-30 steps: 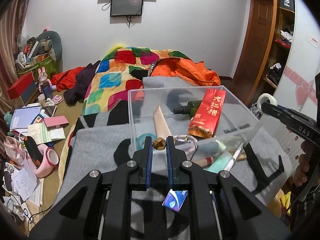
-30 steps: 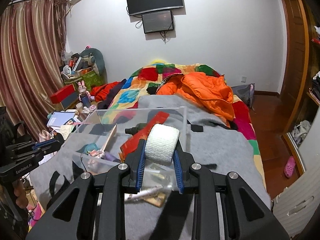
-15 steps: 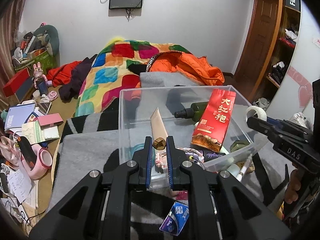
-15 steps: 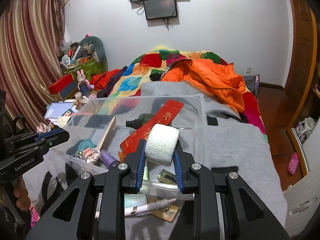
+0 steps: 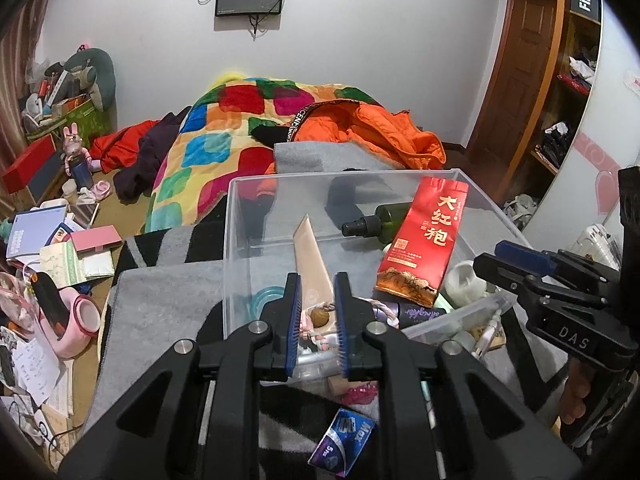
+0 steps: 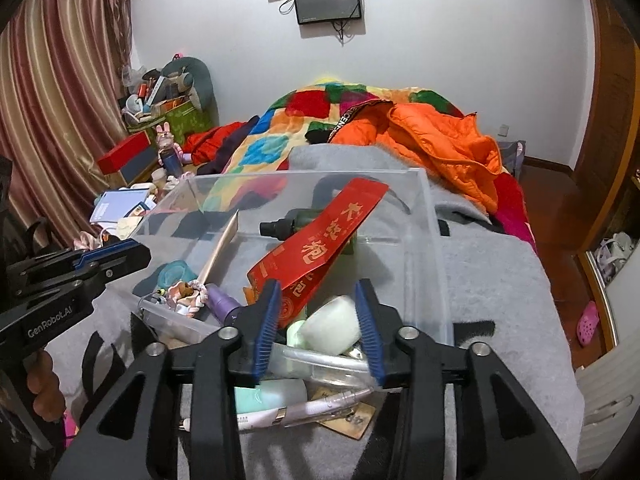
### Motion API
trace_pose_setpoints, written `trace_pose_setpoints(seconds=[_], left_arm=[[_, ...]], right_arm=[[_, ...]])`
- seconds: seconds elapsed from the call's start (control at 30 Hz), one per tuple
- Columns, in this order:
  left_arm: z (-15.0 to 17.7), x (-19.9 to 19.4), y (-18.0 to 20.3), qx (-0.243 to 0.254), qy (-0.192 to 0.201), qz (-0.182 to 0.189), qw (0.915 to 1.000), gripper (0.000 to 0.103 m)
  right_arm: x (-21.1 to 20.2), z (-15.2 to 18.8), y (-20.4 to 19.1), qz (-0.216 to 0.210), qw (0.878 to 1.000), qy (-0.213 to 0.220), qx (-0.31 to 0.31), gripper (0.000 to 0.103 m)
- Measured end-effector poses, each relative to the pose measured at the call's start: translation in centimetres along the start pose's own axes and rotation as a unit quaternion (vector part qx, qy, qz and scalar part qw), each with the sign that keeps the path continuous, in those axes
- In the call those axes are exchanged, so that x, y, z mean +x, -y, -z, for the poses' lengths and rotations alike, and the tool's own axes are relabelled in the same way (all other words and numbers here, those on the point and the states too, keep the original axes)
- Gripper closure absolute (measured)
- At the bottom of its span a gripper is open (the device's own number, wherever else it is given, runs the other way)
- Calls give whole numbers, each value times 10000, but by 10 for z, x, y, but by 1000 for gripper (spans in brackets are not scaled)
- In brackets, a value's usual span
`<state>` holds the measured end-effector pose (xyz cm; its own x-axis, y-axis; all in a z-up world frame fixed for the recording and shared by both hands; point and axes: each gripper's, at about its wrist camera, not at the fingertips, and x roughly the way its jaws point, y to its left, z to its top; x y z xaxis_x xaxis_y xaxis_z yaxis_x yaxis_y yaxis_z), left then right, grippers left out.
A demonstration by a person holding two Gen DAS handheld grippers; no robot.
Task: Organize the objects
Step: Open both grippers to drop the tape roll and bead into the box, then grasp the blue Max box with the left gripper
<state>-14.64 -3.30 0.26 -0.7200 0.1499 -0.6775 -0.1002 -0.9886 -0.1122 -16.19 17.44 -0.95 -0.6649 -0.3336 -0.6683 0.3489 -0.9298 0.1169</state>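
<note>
Only in the left wrist view is a blue packet (image 5: pixel 343 443) seen, at the bottom of the frame below the clear bin (image 5: pixel 236 240); a pen (image 6: pixel 288 412) at lower centre is plain in the right wrist view alone. The white roll (image 6: pixel 332 326) lies in the bin between the pads of the right gripper (image 6: pixel 320 330), whose jaws have just been opening and stand apart, off the roll. A brown bead (image 5: pixel 319 315) on a cord is seen between the slightly parted jaws of the left gripper (image 5: pixel 316 322), which have just been opening; no pad presses it.
</note>
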Motion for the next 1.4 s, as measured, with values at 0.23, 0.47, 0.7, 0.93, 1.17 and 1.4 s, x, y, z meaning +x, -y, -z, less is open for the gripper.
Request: trace_pose_setpoints(seconds=[0.23,0.47,0.7,0.93,1.17,1.4], left_arm=[[3,-20,4,47,200,-24,9998,51],[11,-39,3,26,213,140,9997,37],[39,-43,-1,29,-41,152,9999,37],[72,-28,-3,-12,-446,204,9988,37],[95,-9,0,-7,-793,167,9967,37],[100,-9,1,-21,-737,146,9972,37]], right_arm=[[-25,3,-6,103,9996,241,-106,54],[-51,13,-10,204,9989,397,-138,43],[-54,31,-14,66,9997,234,13,35],[-27,63,-29,-9,9993,-352,85,35],[4,74,-47,-67,9966,-791,223,34],[8,79,-46,4,9970,-737,245,36]])
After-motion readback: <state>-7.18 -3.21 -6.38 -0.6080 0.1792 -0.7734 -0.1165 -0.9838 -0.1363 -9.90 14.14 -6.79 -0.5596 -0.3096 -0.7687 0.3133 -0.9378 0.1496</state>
